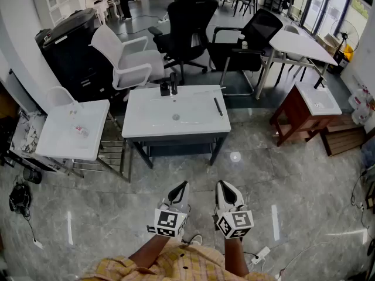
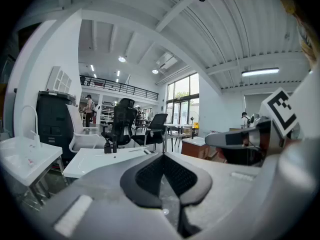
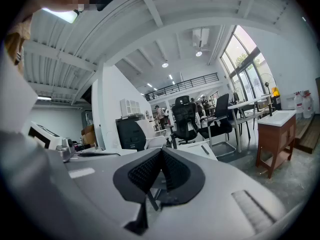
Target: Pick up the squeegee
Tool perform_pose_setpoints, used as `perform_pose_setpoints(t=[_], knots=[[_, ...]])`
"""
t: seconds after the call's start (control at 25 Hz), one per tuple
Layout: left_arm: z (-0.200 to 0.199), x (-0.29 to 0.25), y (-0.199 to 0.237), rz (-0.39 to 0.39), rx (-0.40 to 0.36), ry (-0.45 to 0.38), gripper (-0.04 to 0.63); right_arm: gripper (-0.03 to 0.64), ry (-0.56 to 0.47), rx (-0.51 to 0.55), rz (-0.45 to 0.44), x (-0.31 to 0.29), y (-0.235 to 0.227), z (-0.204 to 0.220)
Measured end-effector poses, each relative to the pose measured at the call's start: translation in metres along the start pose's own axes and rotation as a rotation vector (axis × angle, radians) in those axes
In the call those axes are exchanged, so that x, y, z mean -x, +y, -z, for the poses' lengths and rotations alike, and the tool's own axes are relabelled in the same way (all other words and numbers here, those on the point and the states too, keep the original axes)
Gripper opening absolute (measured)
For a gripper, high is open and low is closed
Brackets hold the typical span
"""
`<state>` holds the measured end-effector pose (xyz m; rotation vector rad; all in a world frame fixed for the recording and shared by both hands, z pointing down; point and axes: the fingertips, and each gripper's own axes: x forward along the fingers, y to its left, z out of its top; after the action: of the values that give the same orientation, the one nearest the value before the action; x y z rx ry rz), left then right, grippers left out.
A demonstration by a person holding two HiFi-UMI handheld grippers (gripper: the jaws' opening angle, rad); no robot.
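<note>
Holds left gripper [image 1: 185, 184] and right gripper [image 1: 220, 184] at lower centre, jaws pressed together, empty, well below squeegee [image 1: 218, 106] on basin [image 1: 152, 115].

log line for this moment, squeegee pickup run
stage: before reach | left gripper: shut, empty | right gripper: shut, empty | squeegee: lying on white sink top, untouched, apart from both grippers

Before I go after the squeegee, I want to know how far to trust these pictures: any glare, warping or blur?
Head view: fisheye bends the room's edges, lamp glare spots the glossy floor, the squeegee is small but crisp. Left gripper view: dark round vignette, the shut left claw looms soft. Right gripper view: same vignette, windows washed out.
</note>
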<state>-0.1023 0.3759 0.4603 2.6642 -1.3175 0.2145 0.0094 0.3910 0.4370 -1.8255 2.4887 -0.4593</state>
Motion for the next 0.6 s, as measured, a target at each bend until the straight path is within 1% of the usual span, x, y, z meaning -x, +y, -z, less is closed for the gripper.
perform_pose_setpoints(t=[0.2,0.36,0.52,0.6], knots=[[-0.004,-0.004,0.009,0.012,0.003,-0.005,-0.012,-0.009,-0.004,-0.004,0.001,-0.010,0.005,-0.003],[-0.009,-0.010,0.025,0.024,0.004,-0.011,-0.012,-0.009,-0.014,0.001,0.008,-0.025,0.011,-0.007],[-0.016,-0.021,0.043,0.044,0.001,-0.021,-0.012,-0.008,-0.012,-0.034,0.013,-0.047,0.014,-0.009],[-0.020,-0.026,0.052,0.053,0.002,-0.029,-0.012,-0.006,-0.007,-0.034,0.028,-0.057,0.013,-0.010]])
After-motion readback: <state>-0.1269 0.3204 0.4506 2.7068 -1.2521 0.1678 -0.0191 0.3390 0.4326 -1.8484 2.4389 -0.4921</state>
